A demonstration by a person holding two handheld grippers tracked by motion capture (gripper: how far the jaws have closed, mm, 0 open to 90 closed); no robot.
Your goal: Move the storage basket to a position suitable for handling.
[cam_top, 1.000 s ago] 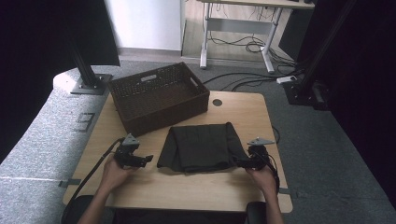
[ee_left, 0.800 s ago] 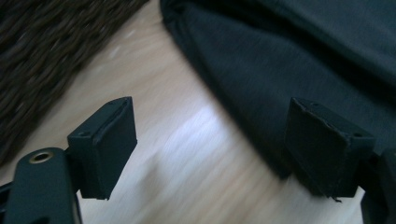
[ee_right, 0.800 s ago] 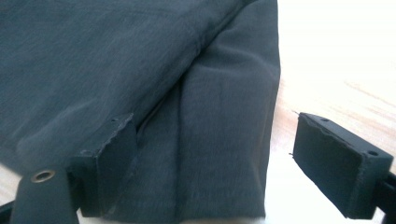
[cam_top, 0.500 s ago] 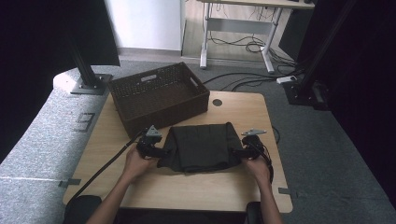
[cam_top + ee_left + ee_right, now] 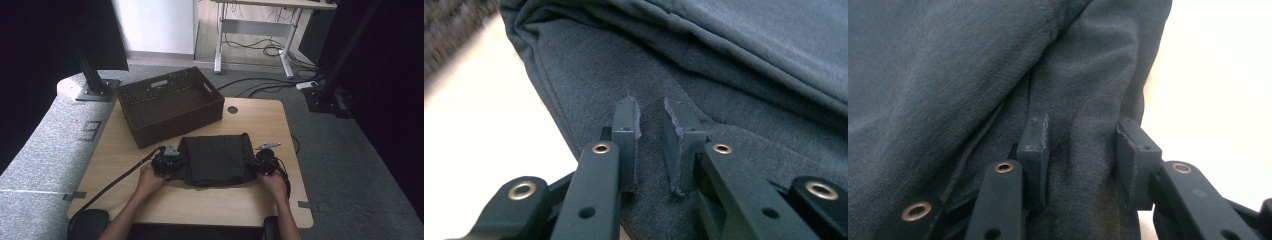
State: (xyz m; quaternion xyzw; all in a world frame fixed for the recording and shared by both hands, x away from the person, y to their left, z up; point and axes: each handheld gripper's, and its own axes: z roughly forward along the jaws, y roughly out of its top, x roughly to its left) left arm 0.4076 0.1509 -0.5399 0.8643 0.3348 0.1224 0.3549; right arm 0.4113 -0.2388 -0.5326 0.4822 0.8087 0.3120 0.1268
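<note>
Closing in from both sides: left gripper (image 5: 651,127) jaws nearly shut over the cloth's (image 5: 216,159) edge, right gripper (image 5: 1088,150) jaws have been narrowing around a fold. Cloth's folded on the table (image 5: 210,205), basket (image 5: 170,105) behind.

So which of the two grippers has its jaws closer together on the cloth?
The left gripper: only a narrow gap shows between its jaws over the dark cloth. The right gripper stands wider, with a fold of cloth between its jaws.
</note>
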